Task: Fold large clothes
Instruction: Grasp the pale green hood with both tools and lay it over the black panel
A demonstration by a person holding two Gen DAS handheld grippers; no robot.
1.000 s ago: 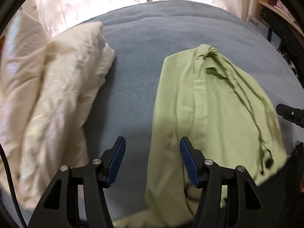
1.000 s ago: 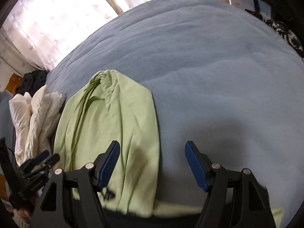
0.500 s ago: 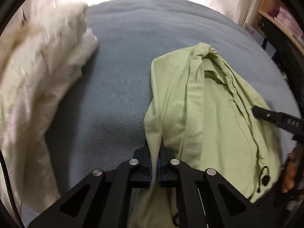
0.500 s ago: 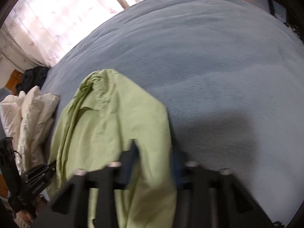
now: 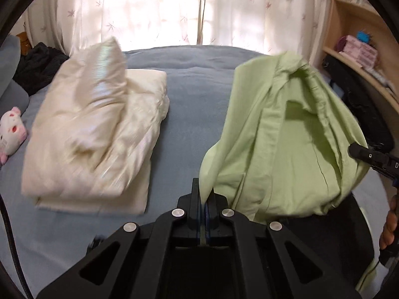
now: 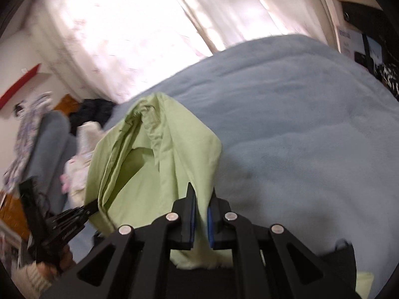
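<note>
A light green shirt (image 5: 294, 144) hangs lifted above the blue bed (image 5: 197, 94), its collar end bunched at the far top. My left gripper (image 5: 204, 194) is shut on the shirt's left edge. In the right wrist view my right gripper (image 6: 201, 199) is shut on the green shirt (image 6: 159, 164) at its right edge, with cloth running down between the blue pads. Each gripper shows at the side of the other's view: the right gripper (image 5: 371, 158) at the shirt's right, the left gripper (image 6: 67, 221) at its left.
A folded cream duvet (image 5: 94, 137) lies on the bed's left half. A pink plush toy (image 5: 11, 132) and dark clothes (image 5: 37, 67) sit at the far left. Curtains (image 5: 174, 10) hang behind the bed; wooden shelves (image 5: 359, 57) stand on the right. The blue bed (image 6: 299, 124) stretches right.
Both grippers went from open around the shirt's edges to shut on them, then rose. The shirt has come up off the bed and now hangs between them.
</note>
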